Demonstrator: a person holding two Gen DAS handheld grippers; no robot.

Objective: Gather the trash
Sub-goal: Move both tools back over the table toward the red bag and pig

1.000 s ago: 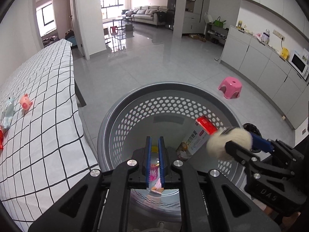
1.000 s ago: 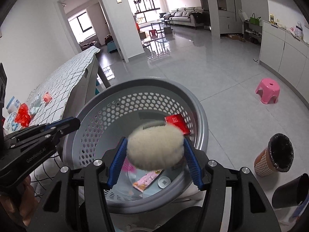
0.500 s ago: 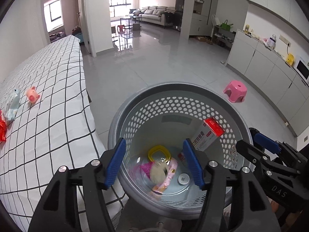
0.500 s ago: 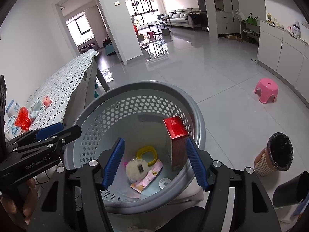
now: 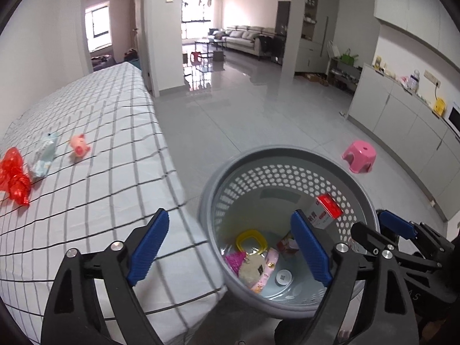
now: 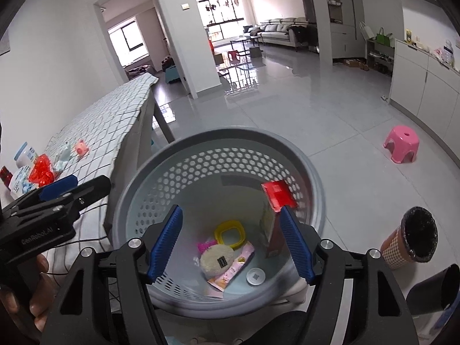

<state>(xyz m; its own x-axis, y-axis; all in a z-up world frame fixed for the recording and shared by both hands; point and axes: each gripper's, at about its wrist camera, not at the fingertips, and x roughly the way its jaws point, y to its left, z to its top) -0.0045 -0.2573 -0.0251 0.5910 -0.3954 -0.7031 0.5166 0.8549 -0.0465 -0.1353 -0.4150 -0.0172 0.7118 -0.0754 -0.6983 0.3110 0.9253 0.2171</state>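
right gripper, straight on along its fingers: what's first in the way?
Probably the trash in the grey basket: the open right gripper points at the fluffy white pad on its floor. Nothing shows in between; depth is uncertain.

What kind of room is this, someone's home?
Most likely an open-plan flat: a sofa in the lounge beyond, kitchen cabinets with a microwave on the right, and a checked tablecloth nearby.

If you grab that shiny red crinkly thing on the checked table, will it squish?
Probably yes. The red wrapper looks like thin crumpled foil or plastic, so it should crush between the pads and weigh almost nothing. Its glossy surface might be slippery, and it lies flat on the checked tablecloth, so it is unlikely to roll.
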